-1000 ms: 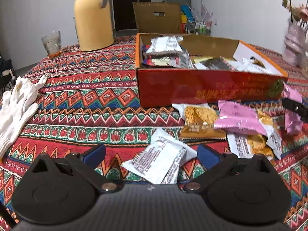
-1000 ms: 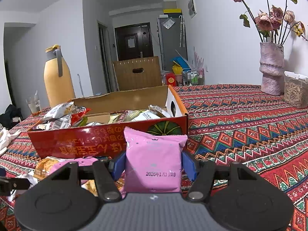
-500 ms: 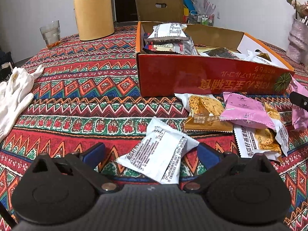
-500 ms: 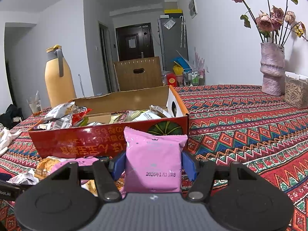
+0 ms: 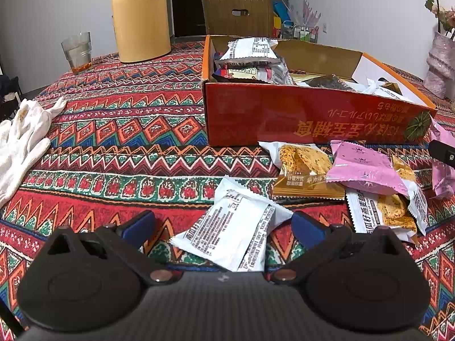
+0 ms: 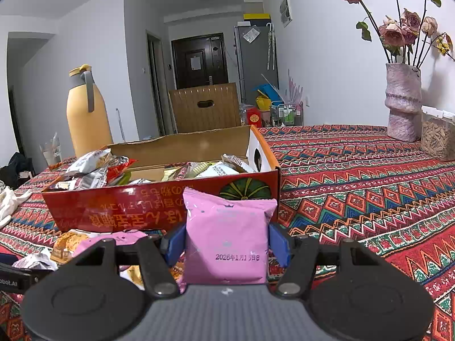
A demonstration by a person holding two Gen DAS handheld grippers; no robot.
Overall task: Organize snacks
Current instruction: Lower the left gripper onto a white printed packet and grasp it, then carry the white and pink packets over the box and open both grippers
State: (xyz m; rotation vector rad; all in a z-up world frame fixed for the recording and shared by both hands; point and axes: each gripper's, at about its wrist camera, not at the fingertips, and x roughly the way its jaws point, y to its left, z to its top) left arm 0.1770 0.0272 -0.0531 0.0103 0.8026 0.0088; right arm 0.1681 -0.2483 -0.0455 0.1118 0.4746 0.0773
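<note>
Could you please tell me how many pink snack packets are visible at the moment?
2: one pink packet is held upright in the right gripper; another lies on the snack pile before the red box. More may be hidden.

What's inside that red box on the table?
The red box holds a heap of snack packets: a white packet on top, silver and dark wrappers beside it. Whatever lies beneath is covered.

We see the left gripper (image 5: 223,223) with jaws wide, straddling a white packet (image 5: 233,233) on the patterned tablecloth (image 5: 119,153), pads clear of it. Beyond: red box (image 5: 284,116) full of snacks, loose pink packet (image 5: 366,172) and cracker packet (image 5: 304,167) just before it. White gloves (image 5: 21,142) far left.
</note>
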